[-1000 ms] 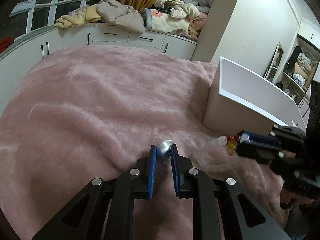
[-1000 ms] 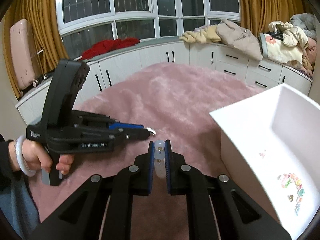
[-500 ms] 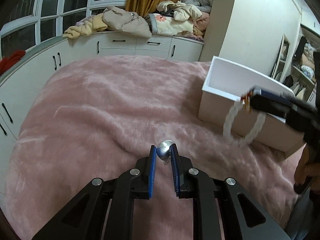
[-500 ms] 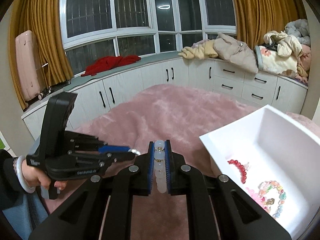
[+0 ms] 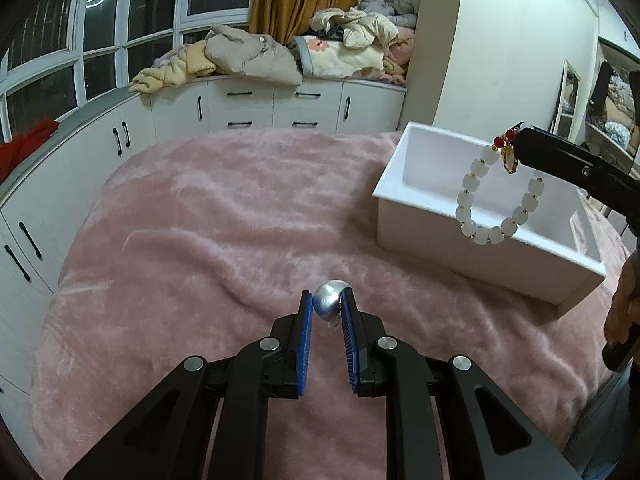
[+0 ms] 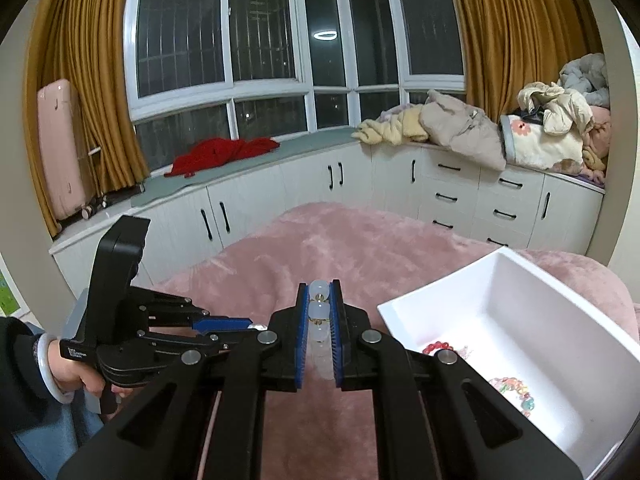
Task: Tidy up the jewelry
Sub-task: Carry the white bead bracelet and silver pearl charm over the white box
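Observation:
My left gripper (image 5: 327, 304) is shut on a silver pearl-like bead piece (image 5: 329, 303), held above the pink blanket (image 5: 224, 224). My right gripper (image 6: 319, 300) is shut on a white bead bracelet (image 6: 319, 312). In the left wrist view that bracelet (image 5: 494, 196) hangs from the right gripper's tips over the white box (image 5: 424, 200). The white box (image 6: 560, 308) holds a red bead bracelet (image 6: 438, 347) and a pastel bead bracelet (image 6: 514, 388). The left gripper also shows in the right wrist view (image 6: 252, 325), low at the left.
White cabinets (image 6: 460, 196) ring the bed, with piled clothes (image 6: 480, 124) and a red garment (image 6: 224, 152) on top. A pink suitcase (image 6: 60, 148) stands at the far left. A white wall column (image 5: 500, 40) rises behind the box.
My right gripper has lifted the white bead bracelet off the blanket and up over the box. Both grippers have risen; the left keeps its hold on the silver bead.

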